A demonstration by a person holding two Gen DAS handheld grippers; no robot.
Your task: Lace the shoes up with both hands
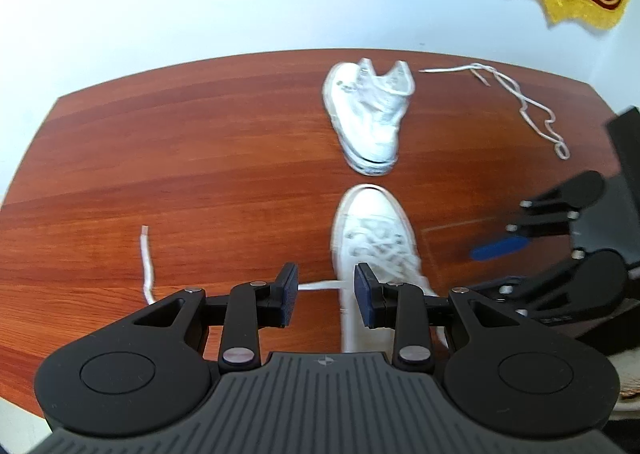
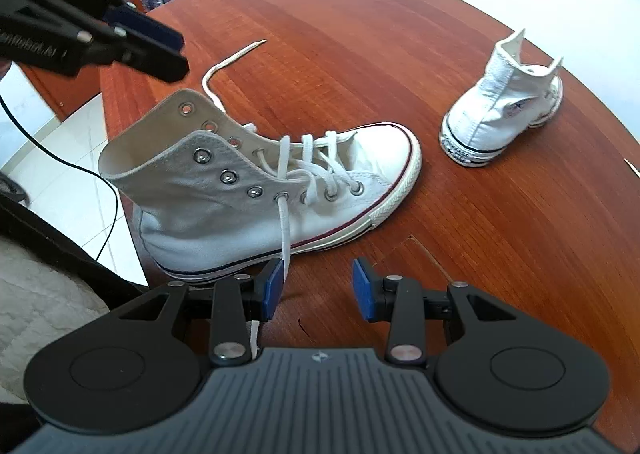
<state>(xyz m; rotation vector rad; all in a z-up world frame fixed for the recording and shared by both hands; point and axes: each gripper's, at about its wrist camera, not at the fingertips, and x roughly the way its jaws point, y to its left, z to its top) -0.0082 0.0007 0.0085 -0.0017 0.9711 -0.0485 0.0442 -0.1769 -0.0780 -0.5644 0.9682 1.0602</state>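
Right gripper (image 2: pixel 318 288), nearest the lens in the right wrist view: jaws apart, gripping nothing. The lace end (image 2: pixel 284 230) hangs from the 4th eyelet on the near flank of the near shoe (image 2: pixel 256 190) & runs down alongside the left-hand pad (image 2: pixel 272 288), touching or just beside it, not pinched. Its long axis runs almost straight toward the camera, so it lies at the left edge of the gap, not centred. My read: the right gripper needs a small shift left before closing.

Near shoe sits by the near edge of the surface (image 2: pixel 500 234), toe pointing away & right; upper eyelets not yet laced.

Left gripper (image 1: pixel 326 292): jaws apart too, empty, above the shoe's far flank, w/ the other lace end (image 1: pixel 320 286) crossing below the gap. So each hand is nearer its own side's end.

Further out: second shoe (image 2: pixel 504 114), unlaced, towards the far edge; spare lace (image 1: pixel 528 106) loose near the far right corner.
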